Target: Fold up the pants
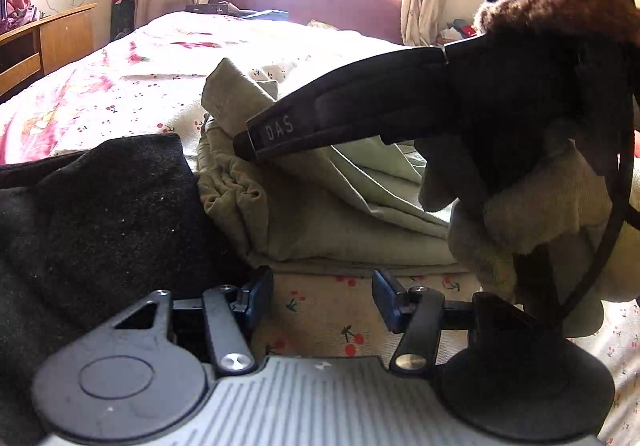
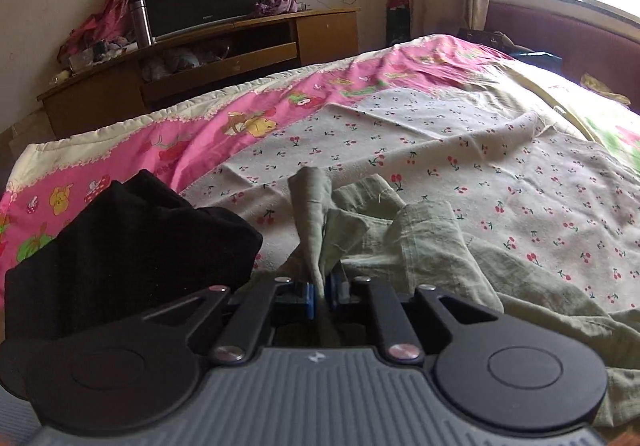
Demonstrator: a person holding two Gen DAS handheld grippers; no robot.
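the green pants [image 1: 320, 214] lie partly folded on the cherry-print bedspread [image 1: 320, 310], just right of a black garment [image 1: 104, 214] at the near edge of the bed. the left gripper [image 1: 322, 296] hangs with its jaws apart over bare bedspread, just short of the pants' near edge, holding nothing. the right gripper [image 2: 320, 292], in a gloved hand [image 1: 532, 206], has a narrow strip of the pants' cloth between its blue pads [image 2: 308, 294]; the jaws stand nearly together, the cloth sticking up beyond them. farther off, one pant corner [image 1: 224, 86] stands raised.
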